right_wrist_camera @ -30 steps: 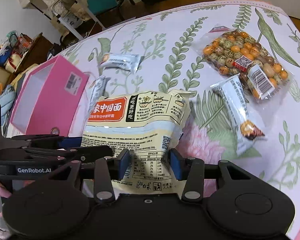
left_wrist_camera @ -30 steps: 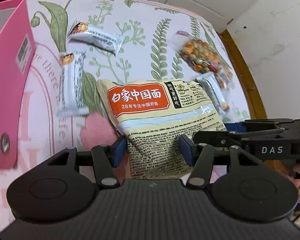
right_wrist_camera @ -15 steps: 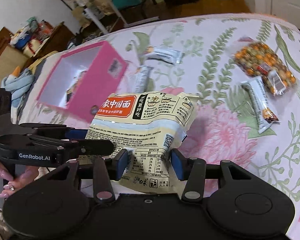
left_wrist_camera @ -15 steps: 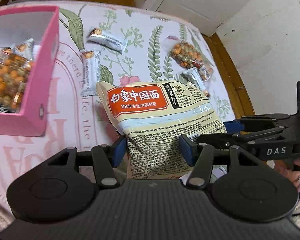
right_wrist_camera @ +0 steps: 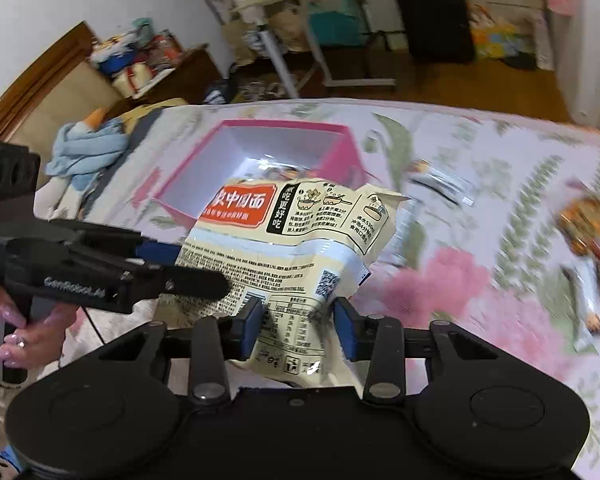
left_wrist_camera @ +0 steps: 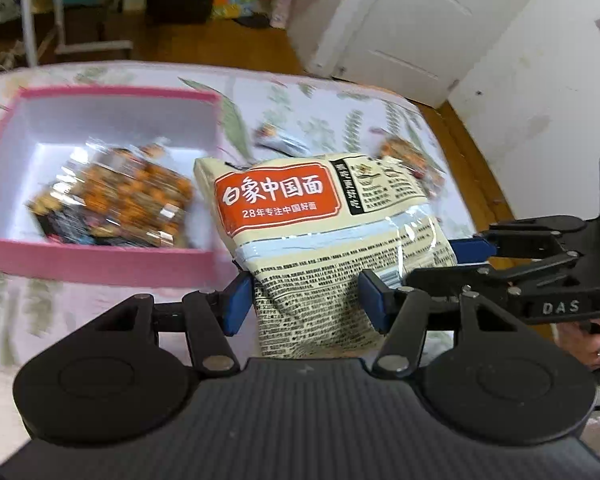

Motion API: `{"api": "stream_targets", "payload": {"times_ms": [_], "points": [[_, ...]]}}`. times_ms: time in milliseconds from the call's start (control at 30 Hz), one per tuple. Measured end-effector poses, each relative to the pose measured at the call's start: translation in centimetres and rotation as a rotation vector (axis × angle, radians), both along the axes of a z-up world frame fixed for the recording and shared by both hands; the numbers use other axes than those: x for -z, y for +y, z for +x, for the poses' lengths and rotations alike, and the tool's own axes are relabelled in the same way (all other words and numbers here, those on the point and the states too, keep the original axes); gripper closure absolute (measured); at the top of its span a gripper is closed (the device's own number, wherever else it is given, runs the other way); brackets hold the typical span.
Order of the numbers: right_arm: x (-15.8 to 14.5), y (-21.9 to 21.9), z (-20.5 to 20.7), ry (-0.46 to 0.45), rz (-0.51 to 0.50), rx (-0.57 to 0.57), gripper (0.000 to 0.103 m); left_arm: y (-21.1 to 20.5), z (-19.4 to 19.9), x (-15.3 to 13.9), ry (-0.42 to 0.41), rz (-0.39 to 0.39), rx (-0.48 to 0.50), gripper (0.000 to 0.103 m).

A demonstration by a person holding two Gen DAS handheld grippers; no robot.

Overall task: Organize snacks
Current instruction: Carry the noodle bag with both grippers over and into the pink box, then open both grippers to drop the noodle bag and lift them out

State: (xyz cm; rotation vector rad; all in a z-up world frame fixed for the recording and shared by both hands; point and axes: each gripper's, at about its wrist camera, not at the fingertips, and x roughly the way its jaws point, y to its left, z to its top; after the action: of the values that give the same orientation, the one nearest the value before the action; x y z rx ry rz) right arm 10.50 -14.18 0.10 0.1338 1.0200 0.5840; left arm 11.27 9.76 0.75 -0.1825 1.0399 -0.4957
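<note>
Here one instant-noodle packet (left_wrist_camera: 332,240) hangs in the air, pinched at its lower edge by two tongs: the left tongs (left_wrist_camera: 306,300) and the right tongs (right_wrist_camera: 300,324) each close their blue pads on it, side by side. One pink box (left_wrist_camera: 100,260) sits just left of the packet on the floral table (right_wrist_camera: 480,288), holding one bag of mixed nuts (left_wrist_camera: 116,200). One blurred snack bar (right_wrist_camera: 440,184) and another nut bag (right_wrist_camera: 592,228) lie beyond.

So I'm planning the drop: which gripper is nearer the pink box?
Left. The left gripper holds the noodle packet on the side beside the pink box; the right gripper grips its far side.
</note>
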Motion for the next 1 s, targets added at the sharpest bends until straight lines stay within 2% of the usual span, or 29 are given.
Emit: {"api": "stream_targets", "payload": {"times_ms": [167, 333, 400, 567, 733, 867, 933, 1000], "points": [[-0.3, 4.5, 2.9, -0.035, -0.008, -0.04, 0.061, 4.1, 2.4, -0.7, -0.027, 0.046, -0.065, 0.046], [0.8, 8.0, 7.1, -0.033, 0.047, -0.062, 0.061, 8.2, 5.7, -0.5, -0.076, 0.077, -0.169, 0.047], [1.5, 9.3, 8.3, -0.017, 0.083, -0.086, 0.061, 9.5, 7.1, 0.1, -0.089, 0.108, -0.208, 0.047], [4.2, 13.1, 11.7, 0.013, 0.092, -0.105, 0.061, 12.5, 11.2, 3.2, -0.042, 0.154, -0.263, 0.047], [7.1, 15.4, 14.1, 0.058, 0.093, -0.095, 0.061, 13.4, 13.5, 5.8, -0.064, 0.204, -0.279, 0.047], [7.9, 16.5, 14.8, 0.06, 0.118, -0.09, 0.061, 14.3, 14.4, 6.8, -0.103, 0.232, -0.305, 0.047], [8.4, 16.9, 14.8, 0.058, 0.127, -0.102, 0.061, 14.4, 14.8, 7.1, -0.131, 0.312, -0.343, 0.046], [8.8, 17.4, 14.4, 0.048, 0.09, -0.103, 0.059, 14.2, 14.5, 7.3, -0.157, 0.36, -0.324, 0.042]]}}
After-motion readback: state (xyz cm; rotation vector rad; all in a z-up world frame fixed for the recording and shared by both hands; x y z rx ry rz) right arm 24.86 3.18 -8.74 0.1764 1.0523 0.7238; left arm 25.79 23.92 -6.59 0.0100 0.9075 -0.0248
